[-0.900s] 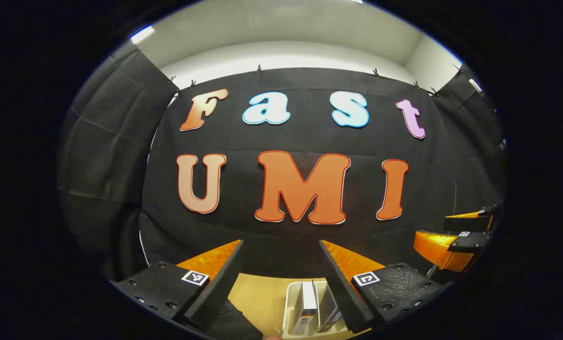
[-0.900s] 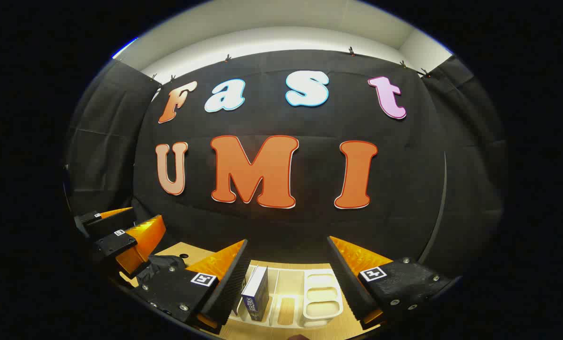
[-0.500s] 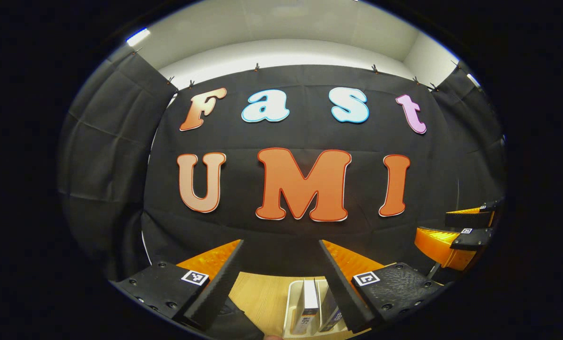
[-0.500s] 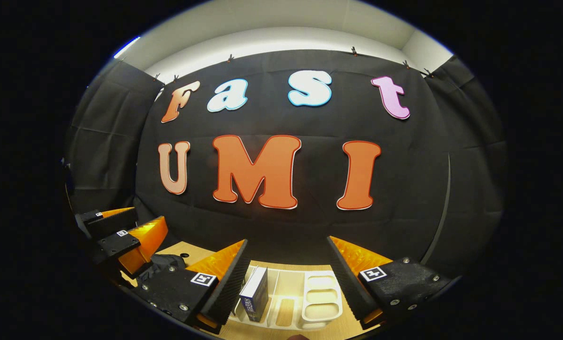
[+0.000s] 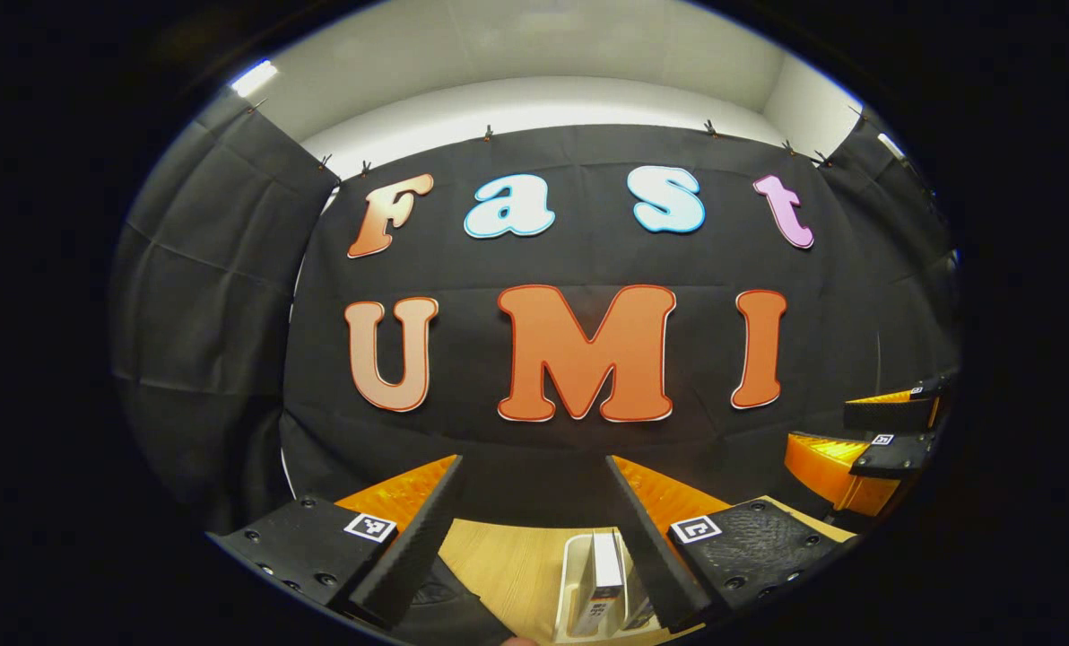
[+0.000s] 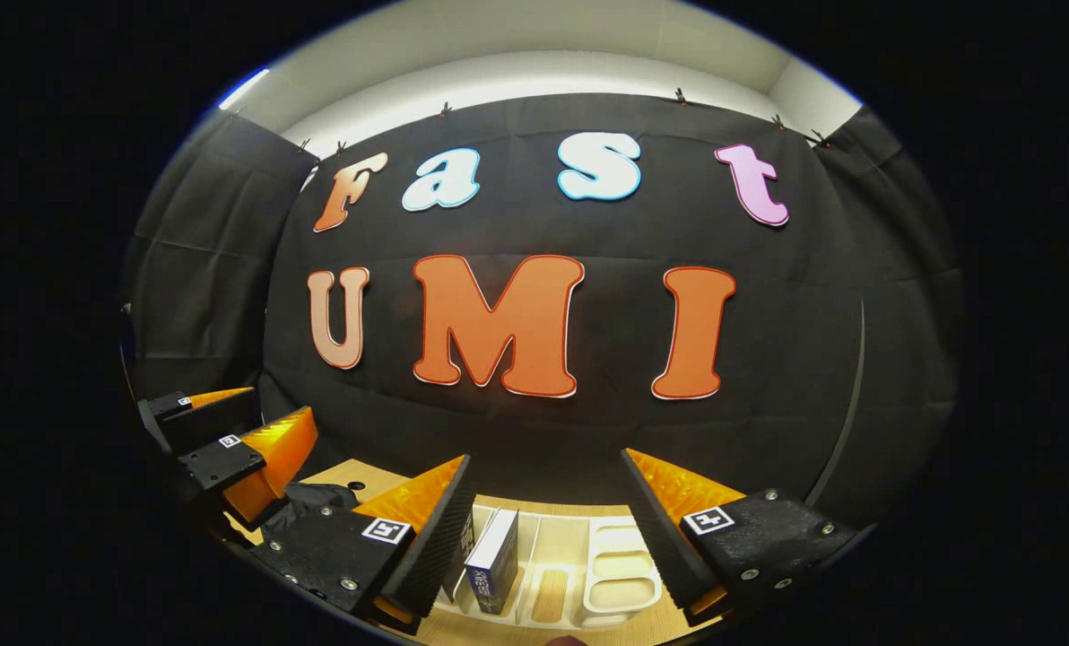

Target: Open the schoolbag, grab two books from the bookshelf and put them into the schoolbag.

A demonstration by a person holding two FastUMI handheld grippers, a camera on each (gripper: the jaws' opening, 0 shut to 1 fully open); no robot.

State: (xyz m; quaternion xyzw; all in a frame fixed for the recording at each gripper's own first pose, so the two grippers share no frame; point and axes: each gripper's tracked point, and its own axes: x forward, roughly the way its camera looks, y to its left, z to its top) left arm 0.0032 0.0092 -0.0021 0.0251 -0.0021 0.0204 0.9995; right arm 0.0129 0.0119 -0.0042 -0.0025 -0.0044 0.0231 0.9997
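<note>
A white bookshelf [image 6: 620, 579] stands on the wooden table [image 5: 508, 565], low in both views. In the right gripper view a blue book [image 6: 494, 561] stands upright in its left slot, with a second book just behind my near finger. The left gripper view shows a book [image 5: 604, 579] upright in the bookshelf [image 5: 573, 583]. The black schoolbag [image 5: 449, 610] lies at the lower left, and its edge [image 6: 319, 498] sits left of the rack. My left gripper [image 5: 534, 462] and right gripper [image 6: 548, 458] hover above the table, both open and holding nothing. Each sees the other off to its side: right gripper [image 5: 820, 429], left gripper [image 6: 279, 405].
The black cloth wall hangs close behind the table's far edge. The bookshelf's right part has small open compartments [image 6: 624, 538]. Bare tabletop lies between the schoolbag and the bookshelf.
Both views have drifted a little, so the wall and the bookshelf sit slightly further right. Both grippers stay open and hold nothing.
</note>
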